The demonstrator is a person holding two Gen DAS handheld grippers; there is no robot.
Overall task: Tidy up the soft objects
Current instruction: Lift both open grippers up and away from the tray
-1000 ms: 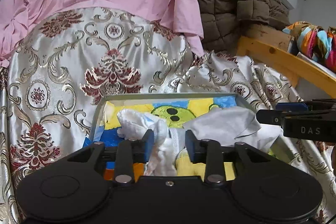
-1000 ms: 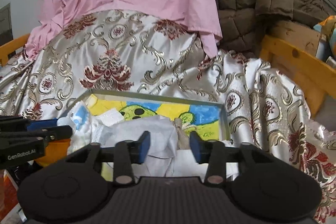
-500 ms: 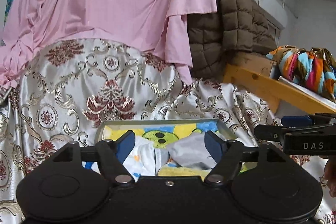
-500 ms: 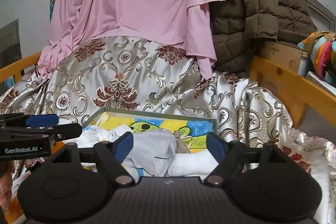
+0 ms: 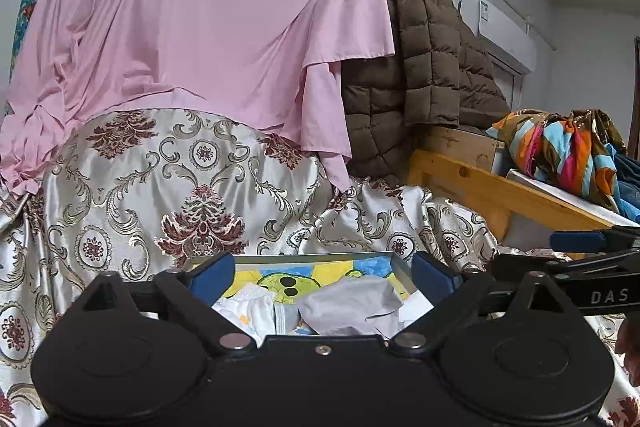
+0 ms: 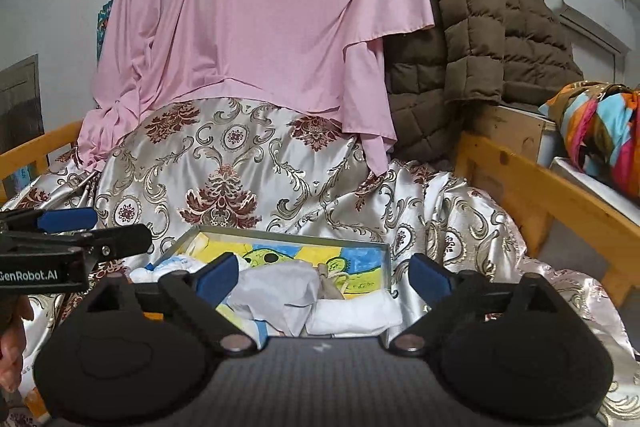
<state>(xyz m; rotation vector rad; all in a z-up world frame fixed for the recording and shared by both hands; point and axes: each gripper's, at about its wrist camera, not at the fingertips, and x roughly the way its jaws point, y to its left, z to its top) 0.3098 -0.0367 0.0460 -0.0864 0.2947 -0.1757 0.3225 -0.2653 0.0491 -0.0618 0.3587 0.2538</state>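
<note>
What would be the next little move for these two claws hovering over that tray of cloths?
Probably lowering the left gripper onto the grey cloth. Both it and the right gripper are wide open and empty, while the cloth lies crumpled and unfolded in the tray.

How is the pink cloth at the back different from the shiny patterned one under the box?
The pink cloth is plain and matte and hangs high; the shiny patterned cloth is silvery with dark red and gold ornaments and spreads low, under the box. The pink cloth overlaps the patterned cloth's top. Both are draped and wrinkled.
</note>
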